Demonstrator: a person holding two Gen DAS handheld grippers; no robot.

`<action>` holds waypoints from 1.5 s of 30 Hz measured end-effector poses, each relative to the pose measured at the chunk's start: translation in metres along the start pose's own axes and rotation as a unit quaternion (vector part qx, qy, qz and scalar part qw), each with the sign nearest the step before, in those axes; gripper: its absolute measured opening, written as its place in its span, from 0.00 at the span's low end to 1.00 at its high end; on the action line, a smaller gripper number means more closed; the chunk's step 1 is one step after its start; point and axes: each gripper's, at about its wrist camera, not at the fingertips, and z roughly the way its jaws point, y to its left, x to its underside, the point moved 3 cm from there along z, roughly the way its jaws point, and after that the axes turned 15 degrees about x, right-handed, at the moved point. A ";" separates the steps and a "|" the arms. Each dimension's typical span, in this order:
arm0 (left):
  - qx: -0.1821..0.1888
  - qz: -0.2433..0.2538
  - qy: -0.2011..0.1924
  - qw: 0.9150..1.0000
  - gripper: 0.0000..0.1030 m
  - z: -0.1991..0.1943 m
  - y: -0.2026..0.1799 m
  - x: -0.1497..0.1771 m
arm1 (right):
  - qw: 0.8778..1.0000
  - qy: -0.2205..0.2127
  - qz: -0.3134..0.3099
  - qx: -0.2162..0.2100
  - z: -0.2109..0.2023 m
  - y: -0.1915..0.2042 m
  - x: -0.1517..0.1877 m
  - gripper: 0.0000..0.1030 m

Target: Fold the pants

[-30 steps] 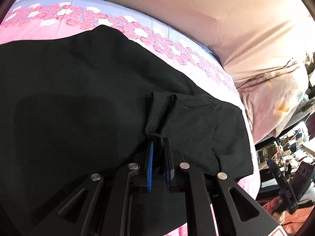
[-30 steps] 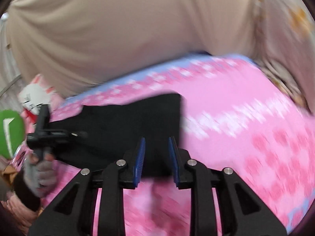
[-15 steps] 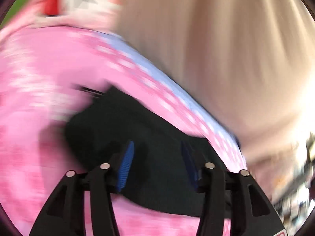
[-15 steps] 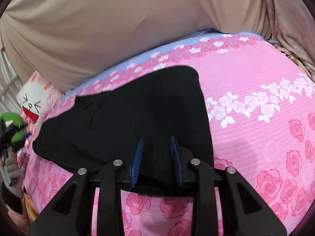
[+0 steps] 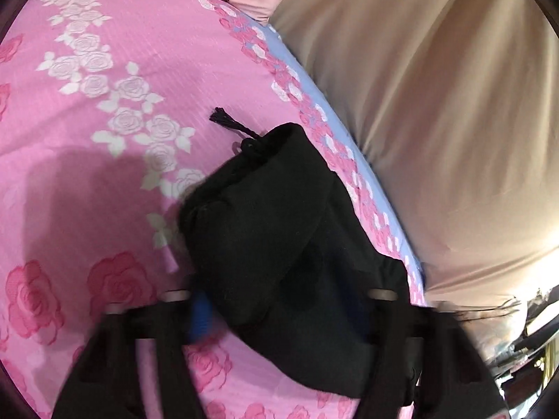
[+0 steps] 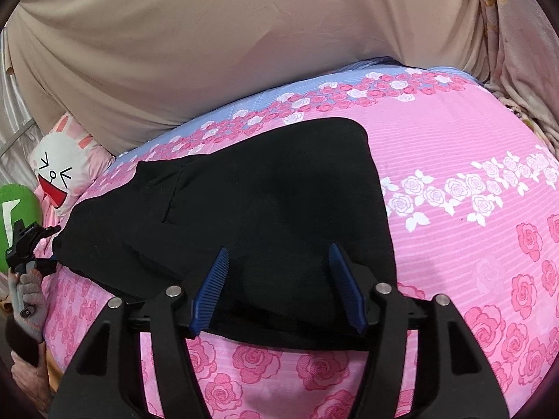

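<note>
The black pants lie folded on the pink rose bedspread. In the left wrist view the pants show their waist end, with a drawstring sticking out. My left gripper is open, its jaws wide apart astride the near edge of the pants, blurred. It also shows at the far left of the right wrist view, held by a gloved hand. My right gripper is open over the near edge of the pants, holding nothing.
A beige sheet hangs behind the bed. A rabbit-face pillow and a green cushion lie at the bed's left end. Cluttered furniture shows past the bed's edge in the left wrist view.
My left gripper let go of the pants' cuff, opened and swung to the waist end. My right gripper moved in closer over the pants and opened wider.
</note>
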 end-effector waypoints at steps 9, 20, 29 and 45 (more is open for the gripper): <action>0.077 0.202 0.003 0.976 0.13 -0.018 -0.198 0.018 | 1.000 0.000 0.003 -0.018 -0.001 0.001 0.000 0.64; 0.135 0.349 0.198 0.906 0.68 0.113 -0.341 0.218 | 0.998 -0.025 0.036 -0.055 -0.012 -0.011 -0.001 0.76; 0.063 0.347 0.137 0.926 0.82 0.080 -0.286 0.180 | 0.989 0.014 0.066 -0.134 -0.006 -0.006 -0.012 0.79; 0.001 0.250 0.101 0.963 0.82 0.026 -0.167 0.112 | 0.983 -0.023 0.077 -0.167 -0.021 0.074 -0.107 0.13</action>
